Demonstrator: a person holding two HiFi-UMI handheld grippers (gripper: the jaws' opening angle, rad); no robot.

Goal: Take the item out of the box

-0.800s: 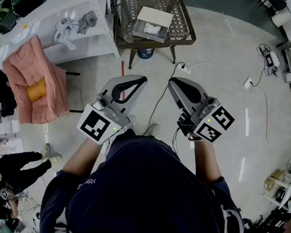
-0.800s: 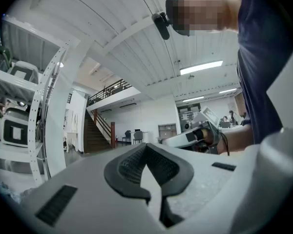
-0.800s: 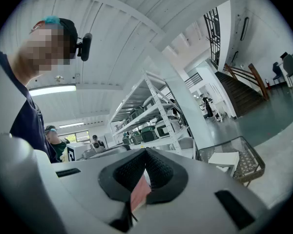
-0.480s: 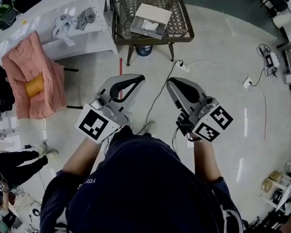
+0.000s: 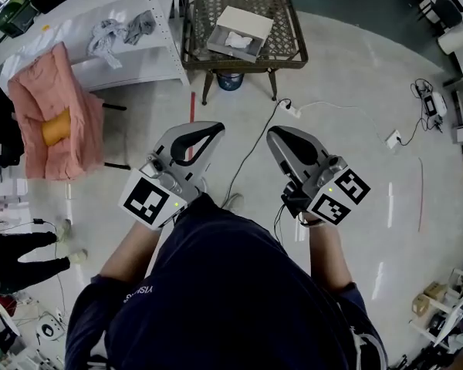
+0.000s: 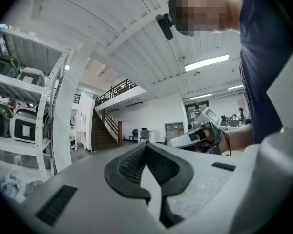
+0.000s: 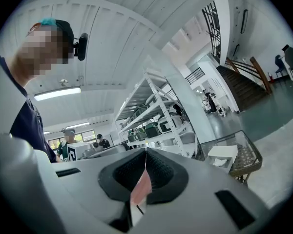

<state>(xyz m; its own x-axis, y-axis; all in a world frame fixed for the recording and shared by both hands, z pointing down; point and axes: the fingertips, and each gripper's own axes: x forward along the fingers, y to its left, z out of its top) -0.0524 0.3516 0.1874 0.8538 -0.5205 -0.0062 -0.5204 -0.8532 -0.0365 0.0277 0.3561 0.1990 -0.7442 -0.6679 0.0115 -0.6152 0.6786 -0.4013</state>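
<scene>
White open cardboard box, crumpled white item inside, sits on the brown wicker table well ahead. Open floor between, only a black cable. White metal shelf just beside the table's left edge. My left gripper and right gripper: both closed, empty.

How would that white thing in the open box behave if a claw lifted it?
The white item looks crumpled like cloth or paper, so it would probably flop rather than hold shape. It seems small within the shallow box, so likely light. Too far away to be sure.
</scene>
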